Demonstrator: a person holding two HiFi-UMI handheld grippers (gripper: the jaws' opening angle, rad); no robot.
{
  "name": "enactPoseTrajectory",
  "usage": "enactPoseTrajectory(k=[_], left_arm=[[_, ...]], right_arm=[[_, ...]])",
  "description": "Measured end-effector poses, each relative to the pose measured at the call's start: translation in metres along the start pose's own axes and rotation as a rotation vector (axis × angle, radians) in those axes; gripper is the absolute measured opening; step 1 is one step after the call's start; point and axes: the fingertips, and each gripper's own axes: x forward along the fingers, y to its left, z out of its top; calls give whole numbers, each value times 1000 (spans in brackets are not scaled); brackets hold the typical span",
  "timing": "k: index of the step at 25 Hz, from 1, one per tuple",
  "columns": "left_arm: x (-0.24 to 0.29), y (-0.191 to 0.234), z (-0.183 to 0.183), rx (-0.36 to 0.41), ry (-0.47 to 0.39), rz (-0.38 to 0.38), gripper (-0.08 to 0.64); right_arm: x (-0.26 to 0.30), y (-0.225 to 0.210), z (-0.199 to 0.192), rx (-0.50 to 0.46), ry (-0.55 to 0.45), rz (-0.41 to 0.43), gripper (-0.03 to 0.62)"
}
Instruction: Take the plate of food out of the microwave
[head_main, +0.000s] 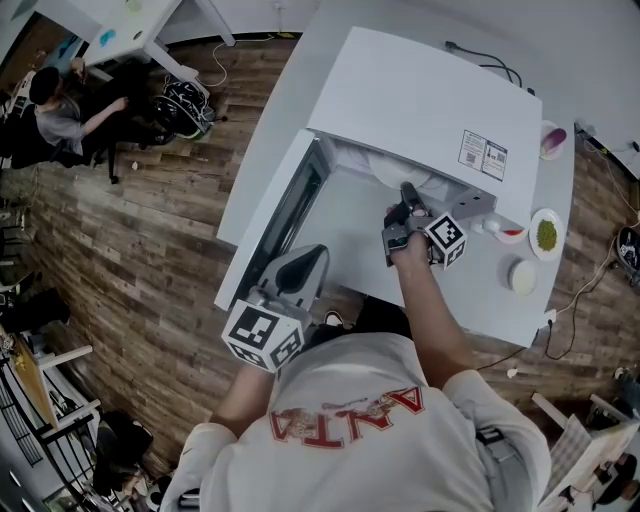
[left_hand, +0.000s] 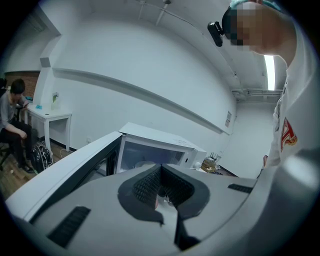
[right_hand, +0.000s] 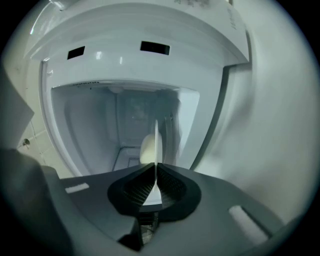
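Right gripper (right_hand: 156, 170) clamping thin white plate (right_hand: 156, 142) rim (seen edge-on), boxy white microwave (head_main: 430, 100), left gripper (left_hand: 161, 170) closed, empty

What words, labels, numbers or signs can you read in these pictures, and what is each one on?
"ANTA": red letters on the person's white shirt, upside down in the head view.
Sticker on top of the microwave: two code squares and print, too small to read.
Cubes on the left gripper and right gripper: square marker patterns, no words.
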Motion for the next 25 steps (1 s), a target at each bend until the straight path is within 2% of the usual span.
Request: enactPoseTrajectory(k=[9, 17, 25], left_arm=[[-24, -12, 1, 16, -17, -40, 9], [-45, -32, -6, 48, -8, -118, 9], [-53, -70, -26, 87, 31, -254, 9]], right_arm=[[-34, 16, -19, -20, 7, 61, 17], [-92, 18, -44, -26, 7, 103, 15], [-178, -20, -50, -10, -65, 52, 15]])
